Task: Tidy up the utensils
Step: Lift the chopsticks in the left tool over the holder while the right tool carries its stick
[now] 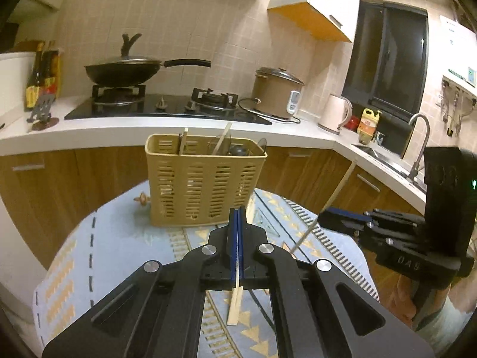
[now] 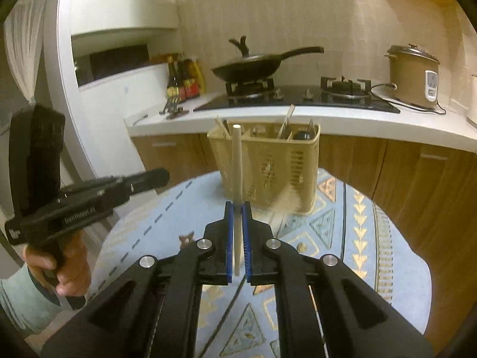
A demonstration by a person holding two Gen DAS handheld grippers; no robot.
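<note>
Left wrist view: the left gripper [image 1: 237, 211], black with blue ridged pads, is clamped tight on a flat pale wooden chopstick [image 1: 234, 310] whose square end hangs below the jaws at 6 o'clock. Just beyond the tips, at 12 o'clock, a tan plastic utensil basket [image 1: 202, 185] stands upright on a round table covered by a light blue cloth [image 1: 113, 238] printed with yellow triangles. The basket's walls are slotted in rows; wooden sticks and dark-handled utensils poke out of the top (which compartment each sits in cannot be told). At 3 o'clock the right gripper [image 1: 323, 214] appears side-on, a thin wooden stick [image 1: 334, 200] slanting up from its tips. Only this view shows the steel sink and faucet [image 1: 419, 146] at 3 o'clock, and a cream kettle [image 1: 335, 115].

Right wrist view: the right gripper [image 2: 238, 205] is pinched on a round, smooth, pale stick [image 2: 237, 179] that points straight up toward 12 o'clock, in front of the basket [image 2: 268, 164]. At 9 o'clock the left gripper [image 2: 162, 177] shows blurred, with a hand [image 2: 68, 265] in a pale sleeve around its handle. Both views share the white counter, black wok [image 2: 253, 65] with lid, and brown rice cooker [image 2: 413, 74].
</note>
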